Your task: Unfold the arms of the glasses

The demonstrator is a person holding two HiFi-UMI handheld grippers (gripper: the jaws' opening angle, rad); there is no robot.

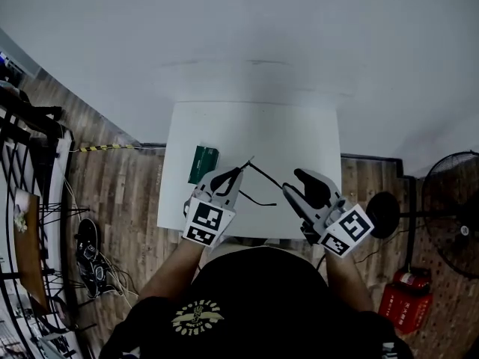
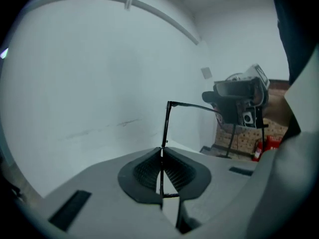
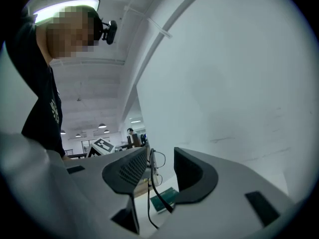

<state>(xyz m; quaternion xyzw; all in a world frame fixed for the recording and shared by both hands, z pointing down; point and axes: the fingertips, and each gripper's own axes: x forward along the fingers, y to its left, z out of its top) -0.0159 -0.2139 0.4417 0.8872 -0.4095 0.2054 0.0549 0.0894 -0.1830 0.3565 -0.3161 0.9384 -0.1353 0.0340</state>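
Note:
Thin black glasses [image 1: 262, 176] hang over the front of the white table [image 1: 299, 133], between my two grippers. My left gripper [image 1: 241, 173] is shut on the frame; in the left gripper view the wire [image 2: 168, 118] rises out of its closed jaws [image 2: 161, 151]. From there one arm bends right towards the right gripper [image 2: 239, 98]. My right gripper [image 1: 292, 182] stands open. In the right gripper view the glasses arm [image 3: 151, 180] runs down through the wide gap [image 3: 160, 156] close to the left pad, and neither pad presses it.
A green case [image 1: 203, 163] lies on the table's left part and also shows below the jaws as a green case [image 3: 167, 199]. Beside the table stand a fan [image 1: 453, 212], a red extinguisher [image 1: 404, 298] and, at the left, a rack [image 1: 30, 200] and shoes [image 1: 90, 253].

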